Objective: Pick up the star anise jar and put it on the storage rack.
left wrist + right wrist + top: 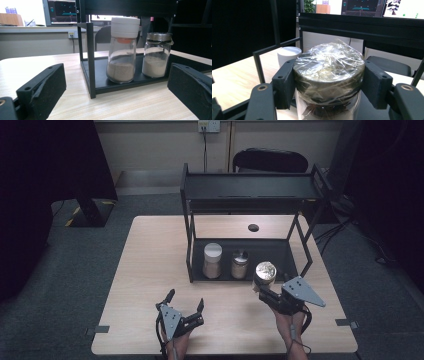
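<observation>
Right gripper [329, 82] fingers [284, 85] clamp the jar [329, 75] (film-wrapped lid); left gripper [186, 307] gapes.

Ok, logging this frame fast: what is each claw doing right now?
Left claw: open, holding nothing, above the table.
Right claw: closed on the film-wrapped jar, gripping it at the lid.

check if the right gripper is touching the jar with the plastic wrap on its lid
Touching. The right gripper view shows the right gripper's fingers pressed against both sides of the wrapped jar's lid, with no gap on either side.
</observation>
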The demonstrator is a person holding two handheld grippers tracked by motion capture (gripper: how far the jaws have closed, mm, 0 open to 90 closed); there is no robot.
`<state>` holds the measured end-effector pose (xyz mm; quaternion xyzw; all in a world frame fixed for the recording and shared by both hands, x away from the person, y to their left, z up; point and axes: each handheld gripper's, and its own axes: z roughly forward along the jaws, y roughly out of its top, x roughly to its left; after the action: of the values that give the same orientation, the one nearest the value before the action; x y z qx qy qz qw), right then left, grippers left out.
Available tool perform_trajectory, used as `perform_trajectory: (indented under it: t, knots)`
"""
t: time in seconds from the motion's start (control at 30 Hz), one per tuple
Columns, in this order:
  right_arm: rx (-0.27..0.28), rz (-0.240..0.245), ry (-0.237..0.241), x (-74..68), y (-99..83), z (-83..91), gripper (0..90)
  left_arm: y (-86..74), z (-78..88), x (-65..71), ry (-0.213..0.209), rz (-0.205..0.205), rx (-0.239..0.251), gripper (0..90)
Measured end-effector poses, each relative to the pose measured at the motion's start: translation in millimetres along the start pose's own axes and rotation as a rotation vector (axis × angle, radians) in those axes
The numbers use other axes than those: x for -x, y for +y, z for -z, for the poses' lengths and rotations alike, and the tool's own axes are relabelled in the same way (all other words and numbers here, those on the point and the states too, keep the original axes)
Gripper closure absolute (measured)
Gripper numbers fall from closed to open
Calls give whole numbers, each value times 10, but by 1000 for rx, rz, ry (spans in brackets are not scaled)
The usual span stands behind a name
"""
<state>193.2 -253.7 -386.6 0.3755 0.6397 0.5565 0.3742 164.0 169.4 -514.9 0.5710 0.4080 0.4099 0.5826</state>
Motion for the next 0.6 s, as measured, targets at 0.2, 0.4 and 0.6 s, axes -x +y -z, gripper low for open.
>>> perform_trajectory:
  t: [0.2,0.4,0.6]
  knots:
    - [-2,-12,-12,57,34,-73,346,0,1,0,0,0,0,14]
    - [-8,-21,-28,113,61,-135,345,-1,1,0,0,0,1,14]
    - [-13,-25,-43,147,65,-196,346,-2,1,1,0,0,1,14]
